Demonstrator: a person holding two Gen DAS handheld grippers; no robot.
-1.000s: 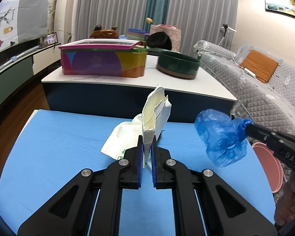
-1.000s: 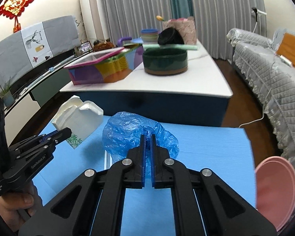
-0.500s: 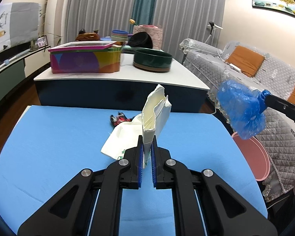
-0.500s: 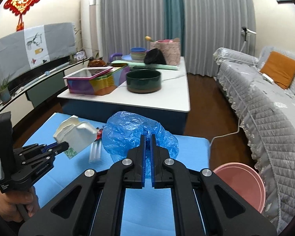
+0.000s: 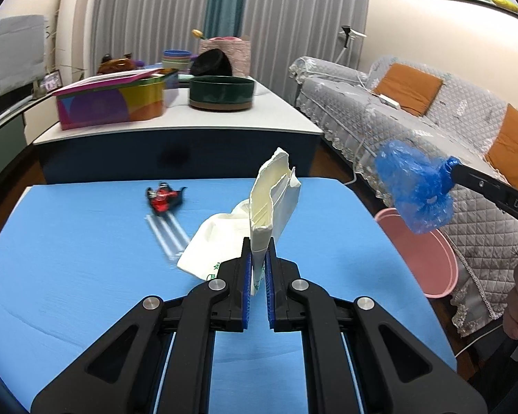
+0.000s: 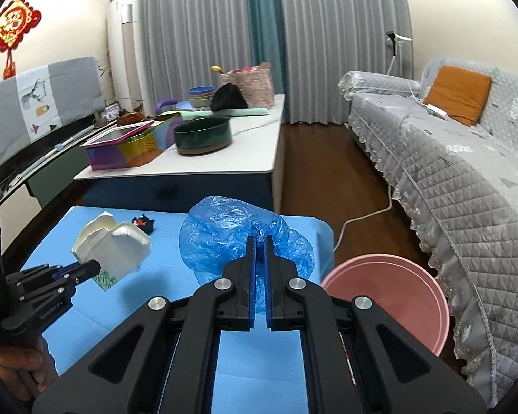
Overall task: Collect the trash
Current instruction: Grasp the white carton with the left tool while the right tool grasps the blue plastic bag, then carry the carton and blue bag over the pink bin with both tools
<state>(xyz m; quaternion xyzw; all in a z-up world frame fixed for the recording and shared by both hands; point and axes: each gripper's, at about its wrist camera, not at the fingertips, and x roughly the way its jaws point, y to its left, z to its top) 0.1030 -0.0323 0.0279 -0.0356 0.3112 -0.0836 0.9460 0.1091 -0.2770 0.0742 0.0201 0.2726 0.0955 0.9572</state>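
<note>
Two pieces lifted, none binned yet.
Left gripper (image 5: 258, 262) pinches the white carton (image 5: 272, 203), right gripper (image 6: 260, 258) the blue bag (image 6: 224, 234); pink bin (image 6: 393, 296) waits beside the bench (image 5: 69, 241), where red wrapper (image 5: 164, 197) and straws (image 5: 169, 234) remain.

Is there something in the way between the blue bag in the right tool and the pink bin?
Nothing visible. The blue bag hangs above the table's right end, and the pink bin stands open on the floor just beyond.

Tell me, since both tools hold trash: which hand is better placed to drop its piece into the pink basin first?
Right, probably. The right tool holds the blue plastic beside the pink basin; the left tool, gripping the white carton, is over the blue table.
</note>
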